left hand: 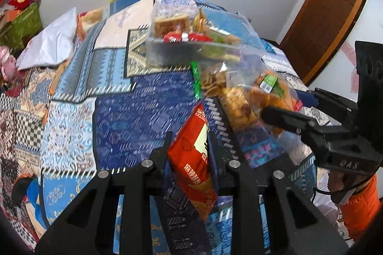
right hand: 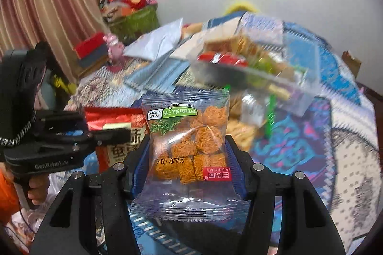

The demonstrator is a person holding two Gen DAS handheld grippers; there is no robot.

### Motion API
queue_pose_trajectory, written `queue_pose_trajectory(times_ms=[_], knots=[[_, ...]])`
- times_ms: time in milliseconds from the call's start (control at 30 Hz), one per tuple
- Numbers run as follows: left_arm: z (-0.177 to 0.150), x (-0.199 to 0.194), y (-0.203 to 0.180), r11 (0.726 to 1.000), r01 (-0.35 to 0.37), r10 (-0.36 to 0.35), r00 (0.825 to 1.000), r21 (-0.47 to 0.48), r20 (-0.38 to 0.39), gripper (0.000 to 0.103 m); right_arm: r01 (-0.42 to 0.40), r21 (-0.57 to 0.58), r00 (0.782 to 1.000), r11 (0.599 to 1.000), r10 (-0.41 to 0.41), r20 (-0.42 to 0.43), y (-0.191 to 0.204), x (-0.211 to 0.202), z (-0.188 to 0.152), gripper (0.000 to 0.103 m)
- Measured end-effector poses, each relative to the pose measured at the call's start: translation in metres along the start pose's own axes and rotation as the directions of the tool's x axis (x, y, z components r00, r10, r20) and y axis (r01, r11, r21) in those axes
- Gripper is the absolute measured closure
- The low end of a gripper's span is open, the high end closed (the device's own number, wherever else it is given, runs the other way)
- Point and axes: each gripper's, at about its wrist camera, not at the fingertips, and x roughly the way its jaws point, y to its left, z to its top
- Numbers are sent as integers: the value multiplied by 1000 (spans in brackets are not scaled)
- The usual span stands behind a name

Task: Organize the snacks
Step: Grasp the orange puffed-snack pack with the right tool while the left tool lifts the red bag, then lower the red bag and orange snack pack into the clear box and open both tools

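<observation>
Snacks half sorted: the clear box (left hand: 191, 39) on the patchwork bed (left hand: 115, 106) already holds several. My left hand-held gripper (left hand: 189, 147) grips a red packet (left hand: 191, 159); my right hand-held gripper (right hand: 189, 154) clamps a noodle-ball bag (right hand: 189, 135). Both still need boxing.

Patchwork-covered bed (left hand: 115, 111); clear snack box (left hand: 191, 39)

My left wrist view looks forward, close over the patchwork quilt (left hand: 71, 111); my right wrist view faces likewise from the right. Both share the far clear snack box (left hand: 191, 39) (right hand: 251, 68).
</observation>
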Motion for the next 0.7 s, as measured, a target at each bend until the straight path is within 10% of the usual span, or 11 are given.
queue_pose_trajectory(times_ms=[700], knots=[[141, 4, -14, 1000, 18, -21, 979, 16, 204, 77, 135, 123, 982, 983, -149, 118, -90, 6, 69, 49]])
